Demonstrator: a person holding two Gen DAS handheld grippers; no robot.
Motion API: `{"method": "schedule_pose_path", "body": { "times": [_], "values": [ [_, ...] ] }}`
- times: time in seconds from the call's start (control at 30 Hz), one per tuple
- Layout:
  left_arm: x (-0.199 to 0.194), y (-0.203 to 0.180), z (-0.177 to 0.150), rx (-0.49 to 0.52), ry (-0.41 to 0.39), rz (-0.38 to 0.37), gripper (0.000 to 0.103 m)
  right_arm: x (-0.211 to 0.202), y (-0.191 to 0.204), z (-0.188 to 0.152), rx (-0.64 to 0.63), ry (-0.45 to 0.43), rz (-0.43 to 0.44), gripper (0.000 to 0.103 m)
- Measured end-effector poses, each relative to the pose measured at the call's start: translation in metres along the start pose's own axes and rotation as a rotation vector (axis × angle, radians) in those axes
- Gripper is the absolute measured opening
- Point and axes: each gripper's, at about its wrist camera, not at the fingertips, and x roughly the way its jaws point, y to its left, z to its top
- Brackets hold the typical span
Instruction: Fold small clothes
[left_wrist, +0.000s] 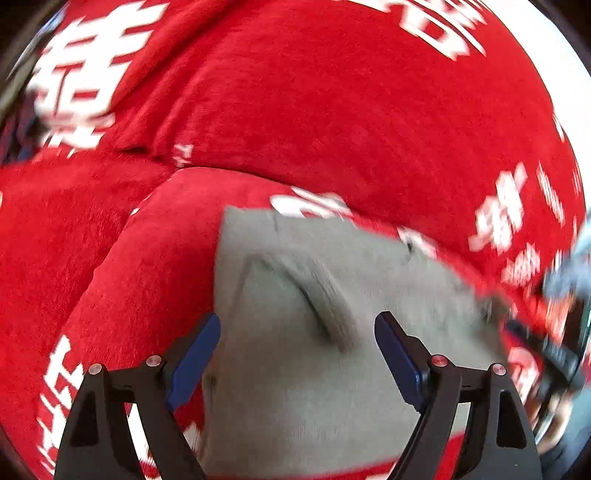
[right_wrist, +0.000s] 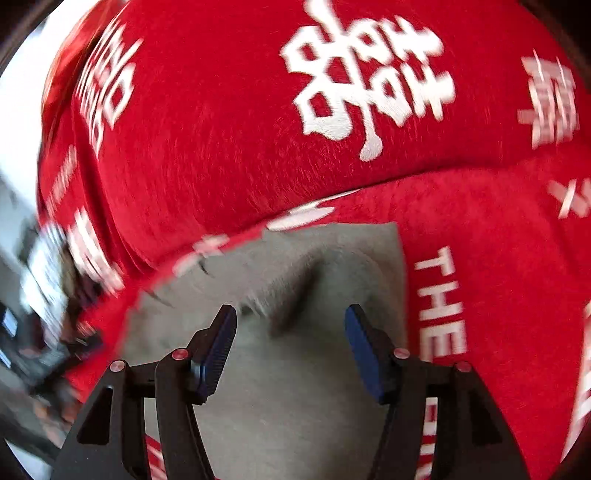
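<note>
Red plush fills both my views: a fuzzy red blanket (left_wrist: 332, 110) with white stitched characters, bunched into a thick fold behind the work. On it lies the grey garment (left_wrist: 314, 332), soft knit, roughly rectangular, with a raised crease running across its middle. My left gripper (left_wrist: 297, 332) stands with its blue pads apart above the cloth, clamping nothing. My right gripper (right_wrist: 290, 325) is likewise parted over the same grey fabric, nothing pinched. At the frame edges I see blurred dark clutter I cannot identify.
</note>
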Motion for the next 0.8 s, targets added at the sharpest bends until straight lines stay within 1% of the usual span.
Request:
{"method": "schedule_pose_path", "body": {
  "times": [0.03, 0.13, 0.23, 0.3, 0.37, 0.43, 0.5, 0.6, 0.7, 0.8],
  "values": [
    [0.001, -0.006, -0.006, 0.035, 0.015, -0.005, 0.086, 0.001, 0.004, -0.003, -0.043, 0.009, -0.020, 0.065],
    [0.010, -0.031, -0.022, 0.203, 0.090, -0.027, 0.086, 0.009, 0.020, -0.010, -0.197, 0.048, -0.096, 0.065],
    [0.019, -0.058, -0.026, 0.325, 0.143, -0.079, 0.086, 0.022, 0.027, -0.014, -0.295, 0.100, -0.127, 0.065],
    [0.030, -0.071, -0.019, 0.363, 0.178, -0.115, 0.086, 0.031, 0.031, -0.014, -0.341, 0.131, -0.128, 0.065],
    [0.042, -0.081, -0.013, 0.370, 0.208, -0.126, 0.086, 0.040, 0.036, -0.011, -0.373, 0.153, -0.135, 0.065],
    [0.055, -0.084, 0.001, 0.349, 0.225, -0.119, 0.086, 0.049, 0.040, -0.004, -0.392, 0.163, -0.145, 0.065],
    [0.065, -0.080, 0.016, 0.306, 0.226, -0.116, 0.086, 0.052, 0.040, 0.005, -0.379, 0.157, -0.133, 0.065],
    [0.075, -0.064, 0.039, 0.183, 0.213, -0.130, 0.086, 0.057, 0.040, 0.017, -0.341, 0.137, -0.110, 0.065],
    [0.081, -0.050, 0.055, 0.084, 0.197, -0.149, 0.086, 0.063, 0.036, 0.029, -0.296, 0.123, -0.092, 0.065],
    [0.087, -0.038, 0.065, 0.022, 0.180, -0.146, 0.086, 0.072, 0.033, 0.037, -0.253, 0.116, -0.091, 0.065]
  ]
}}
